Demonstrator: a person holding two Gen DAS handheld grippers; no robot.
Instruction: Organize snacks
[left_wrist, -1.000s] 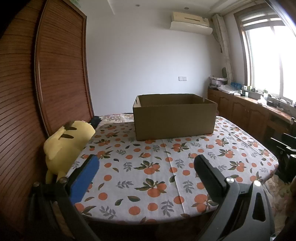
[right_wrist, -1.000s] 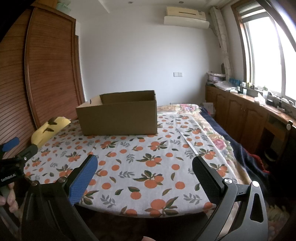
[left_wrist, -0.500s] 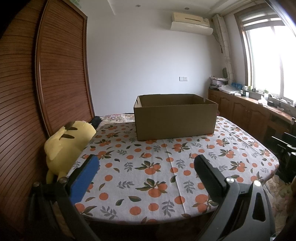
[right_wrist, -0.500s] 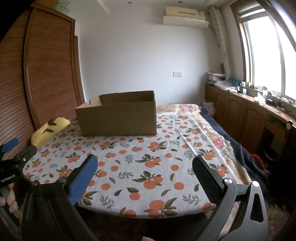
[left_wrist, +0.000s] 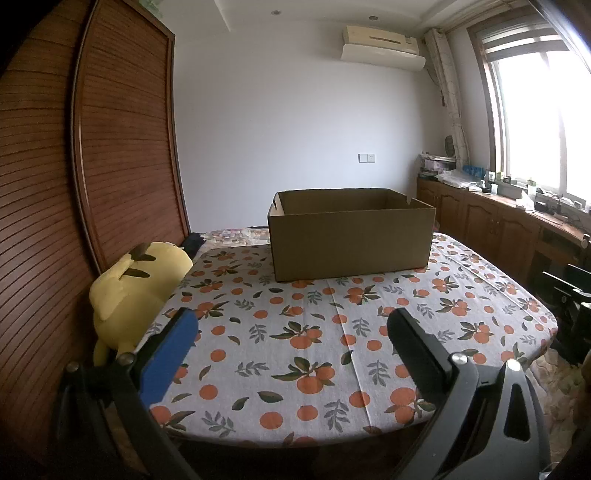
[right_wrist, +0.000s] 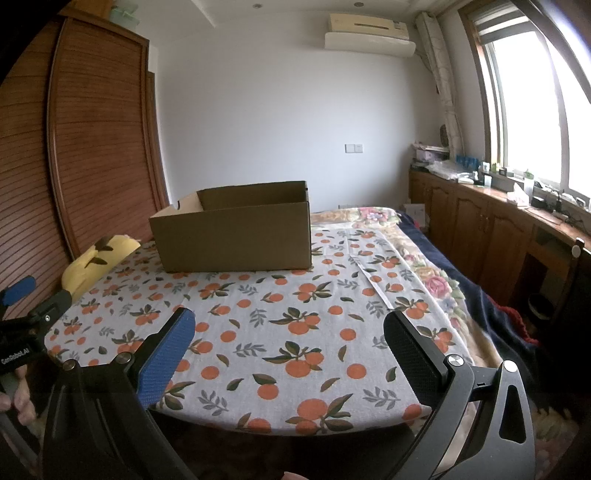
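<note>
Both tools held low at the near edge of the bed, each with jaws spread wide and nothing between them: left gripper (left_wrist: 291, 328) facing the middle of the orange-print cloth (left_wrist: 317, 332), right gripper (right_wrist: 290, 328) a little further toward the right edge. Open cardboard box (left_wrist: 351, 243) sitting on the cloth toward the far edge, flaps down, interior not visible from either wrist view. No snacks in sight anywhere on the cloth, so no telling yet where they lie. Yellow plush toy (left_wrist: 136, 291) slumped at the left edge against the slatted wooden door (left_wrist: 122, 147), well clear of the box.

Judged as the very start: nothing picked, nothing placed. Best to find the snacks first, then approach each one with jaws kept wide and centred over it, closing gently, since packets crush easily. For the drop, best to come in over the box's near wall from above rather than pushing against it; light cardboard on soft bedding likely to slide or tip.
</note>
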